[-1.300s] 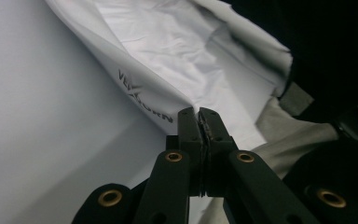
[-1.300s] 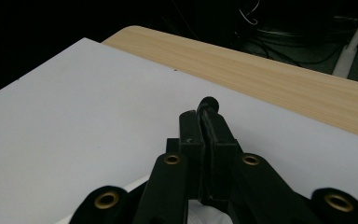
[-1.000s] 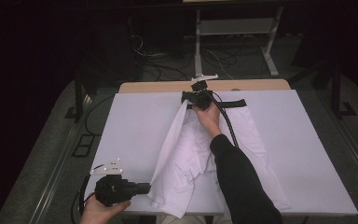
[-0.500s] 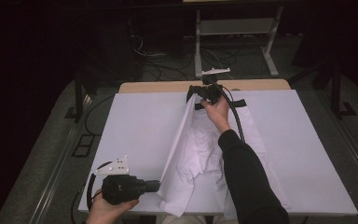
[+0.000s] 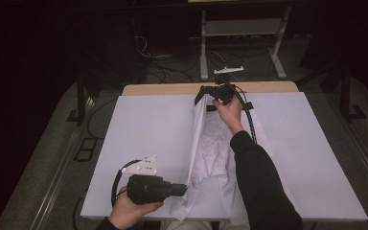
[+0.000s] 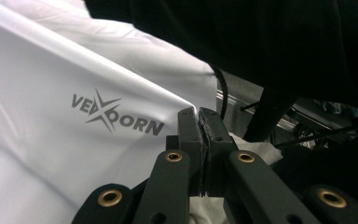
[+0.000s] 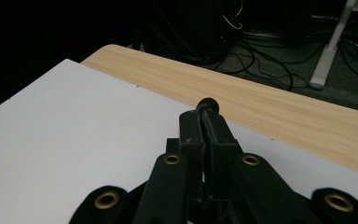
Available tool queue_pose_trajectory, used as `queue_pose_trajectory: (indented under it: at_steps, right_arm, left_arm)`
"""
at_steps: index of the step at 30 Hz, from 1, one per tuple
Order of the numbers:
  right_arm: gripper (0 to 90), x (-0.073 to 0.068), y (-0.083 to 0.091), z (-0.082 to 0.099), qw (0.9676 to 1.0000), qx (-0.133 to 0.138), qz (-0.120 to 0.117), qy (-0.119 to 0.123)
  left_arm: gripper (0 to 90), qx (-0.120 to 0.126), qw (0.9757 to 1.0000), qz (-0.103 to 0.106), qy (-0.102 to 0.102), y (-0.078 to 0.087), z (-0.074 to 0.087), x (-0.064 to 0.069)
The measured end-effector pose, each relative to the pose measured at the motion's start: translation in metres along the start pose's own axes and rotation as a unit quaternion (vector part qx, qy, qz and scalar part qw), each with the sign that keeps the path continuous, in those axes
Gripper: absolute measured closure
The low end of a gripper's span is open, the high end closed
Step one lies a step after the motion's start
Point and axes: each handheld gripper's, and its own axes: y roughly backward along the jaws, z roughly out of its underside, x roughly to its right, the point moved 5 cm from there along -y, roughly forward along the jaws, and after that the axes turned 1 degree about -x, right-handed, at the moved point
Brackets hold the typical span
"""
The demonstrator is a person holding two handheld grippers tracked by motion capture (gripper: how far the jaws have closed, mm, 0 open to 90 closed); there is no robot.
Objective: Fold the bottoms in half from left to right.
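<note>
A white garment [image 5: 211, 148] lies crumpled down the middle of the white board [image 5: 143, 129]. Its left edge is stretched taut and lifted between both grippers. At the near end my left gripper [image 5: 186, 190] is shut on the garment's corner; in the left gripper view the jaws [image 6: 199, 116] pinch white cloth [image 6: 74, 70] beside a grey printed logo [image 6: 116, 116]. My right gripper [image 5: 204, 92] at the far end is shut on the garment's top edge. A dark bit of trim [image 7: 208, 103] sticks out past its closed tips [image 7: 204, 116].
The board covers a wooden table whose bare strip [image 5: 172, 88] runs along the far edge. Beyond it are a metal stand [image 5: 242, 33] and floor cables [image 5: 172, 62]. A black-sleeved right arm [image 5: 258, 182] reaches over the garment. White board surface lies to both sides.
Both grippers have shifted to the right and risen a little, carrying the garment's edge with them. The held fold now stands higher and tauter over the board.
</note>
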Motion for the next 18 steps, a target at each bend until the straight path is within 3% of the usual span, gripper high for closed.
queue_pose_trajectory:
  at_steps: [10,18]
  right_arm:
    - [85.8,0.008,0.009,0.001,1.0,-0.007,0.001,0.001]
    - [85.8,0.014,0.017,0.001,1.0,-0.008,0.002,0.003]
  left_arm:
    - [87.5,-0.014,0.9995,0.025,-0.016,-0.026,-0.012,0.006]
    - [87.4,-0.02,0.9986,0.047,-0.016,-0.045,-0.018,0.009]
